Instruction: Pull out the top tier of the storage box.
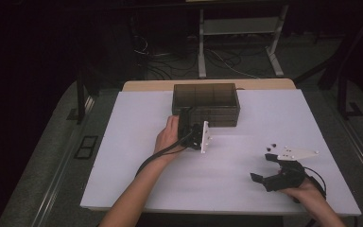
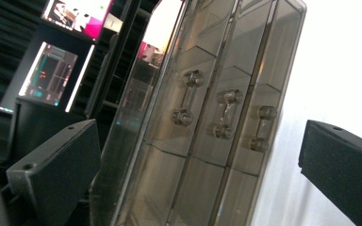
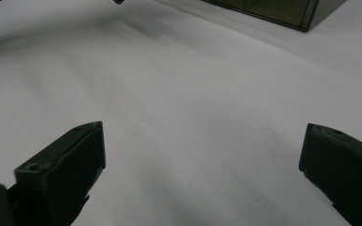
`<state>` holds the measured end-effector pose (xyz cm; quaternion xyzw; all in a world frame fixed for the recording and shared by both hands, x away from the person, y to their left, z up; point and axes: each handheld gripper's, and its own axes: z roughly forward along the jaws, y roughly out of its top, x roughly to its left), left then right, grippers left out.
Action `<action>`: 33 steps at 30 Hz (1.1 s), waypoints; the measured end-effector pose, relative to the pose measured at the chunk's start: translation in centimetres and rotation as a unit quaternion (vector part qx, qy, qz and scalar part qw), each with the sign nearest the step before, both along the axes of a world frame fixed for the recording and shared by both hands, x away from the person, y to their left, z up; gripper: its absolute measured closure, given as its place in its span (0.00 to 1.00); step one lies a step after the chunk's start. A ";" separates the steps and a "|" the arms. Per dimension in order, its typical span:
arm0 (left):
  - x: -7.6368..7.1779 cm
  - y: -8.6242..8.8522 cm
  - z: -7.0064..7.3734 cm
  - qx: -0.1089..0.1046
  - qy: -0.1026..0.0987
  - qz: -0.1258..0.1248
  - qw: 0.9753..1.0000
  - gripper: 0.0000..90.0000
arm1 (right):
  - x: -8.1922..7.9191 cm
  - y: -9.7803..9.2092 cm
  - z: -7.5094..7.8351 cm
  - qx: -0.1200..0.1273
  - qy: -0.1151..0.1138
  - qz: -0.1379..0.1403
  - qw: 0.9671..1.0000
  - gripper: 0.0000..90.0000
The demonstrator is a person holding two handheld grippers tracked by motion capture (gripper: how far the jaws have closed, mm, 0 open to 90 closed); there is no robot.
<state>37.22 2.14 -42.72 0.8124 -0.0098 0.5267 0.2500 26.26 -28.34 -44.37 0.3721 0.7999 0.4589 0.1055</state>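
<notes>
Smoked clear plastic drawer box (image 1: 206, 104) sits at the table's (image 1: 123, 156) far middle; likely light, rigid, slick-walled, best taken by a small drawer handle (image 2: 224, 114). Left gripper (image 1: 192, 134) faces its front, jaws wide apart, holding nothing. Right gripper (image 1: 270, 176) rests near the table's right front, jaws spread, empty.

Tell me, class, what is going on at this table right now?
A person holds a hand-held gripper in each hand. The left hand-held gripper, jaws open, faces the handles of a smoky clear drawer box on the white table. The right hand-held gripper, also open, sits apart over bare table near the person.
</notes>
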 end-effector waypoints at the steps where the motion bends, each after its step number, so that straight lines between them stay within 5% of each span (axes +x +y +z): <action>1: 0.0 0.0 0.0 0.003 -0.002 0.001 1.000 0.00 | 0.0 0.0 0.0 0.000 0.000 0.000 1.000 0.01; 16: 0.4 -0.9 -0.3 0.042 -0.036 -0.003 0.998 0.00 | 0.1 0.0 0.0 0.001 0.001 0.000 1.000 0.01; 33: 0.9 -1.7 -1.1 0.082 -0.079 0.011 0.993 0.07 | 0.1 0.0 0.0 0.003 -0.001 0.001 1.000 0.01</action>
